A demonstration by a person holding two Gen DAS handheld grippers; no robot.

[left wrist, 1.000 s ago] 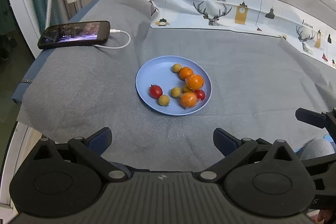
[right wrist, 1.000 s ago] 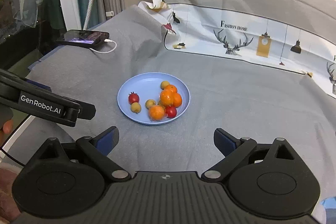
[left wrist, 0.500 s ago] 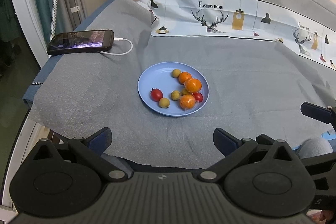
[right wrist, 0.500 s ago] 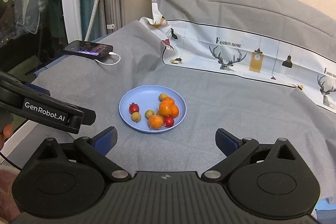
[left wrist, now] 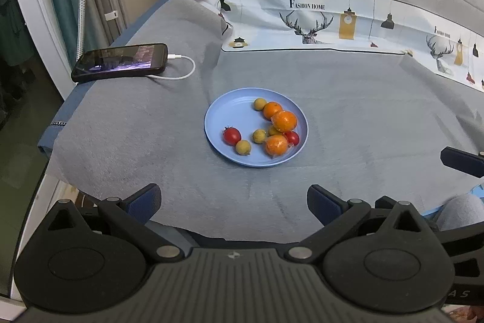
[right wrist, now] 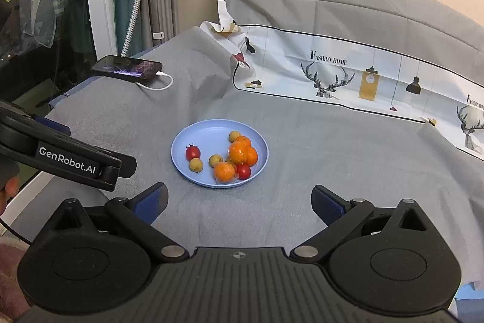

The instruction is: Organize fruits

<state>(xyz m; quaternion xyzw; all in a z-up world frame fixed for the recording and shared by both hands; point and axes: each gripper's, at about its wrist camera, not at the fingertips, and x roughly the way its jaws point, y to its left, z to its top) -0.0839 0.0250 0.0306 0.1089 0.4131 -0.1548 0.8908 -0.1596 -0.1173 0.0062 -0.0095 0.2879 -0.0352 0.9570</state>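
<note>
On the grey cloth (left wrist: pixel 348 99) covering the tabletop, a blue plate (left wrist: pixel 230 108) sits ahead of both my grippers, well apart from either pair of fingers. I see my left gripper (left wrist: pixel 233 200) with its blue-padded fingers (left wrist: pixel 144 199) spread wide and holding nothing; the plate lies beyond the gap between them, roughly centred. My right gripper (right wrist: pixel 239 202) has its fingers (right wrist: pixel 327 203) just as wide apart and empty, and from its camera the plate lies ahead and slightly left of centre. On the plate I count three small oranges (left wrist: pixel 284 120), clustered toward its right side, with the nearest one (right wrist: pixel 224 171) in what looks like clear wrap. Two cherry tomatoes are there too: one (left wrist: pixel 232 135) alone on the left of the plate, the other (left wrist: pixel 292 137) tucked against the oranges. Several small yellow-brown round fruits (left wrist: pixel 243 147) are scattered among them; I cannot tell their kind. Far to the left a smartphone (left wrist: pixel 121 61) lies on the cloth with a white charging cable (left wrist: pixel 181 71) plugged in. Along the back runs a printed cloth (left wrist: pixel 348 23) with deer heads and the words "Fashion home". In the right wrist view the side of my left gripper, marked GenRobot.AI (right wrist: pixel 68 160), juts in from the left edge.
</note>
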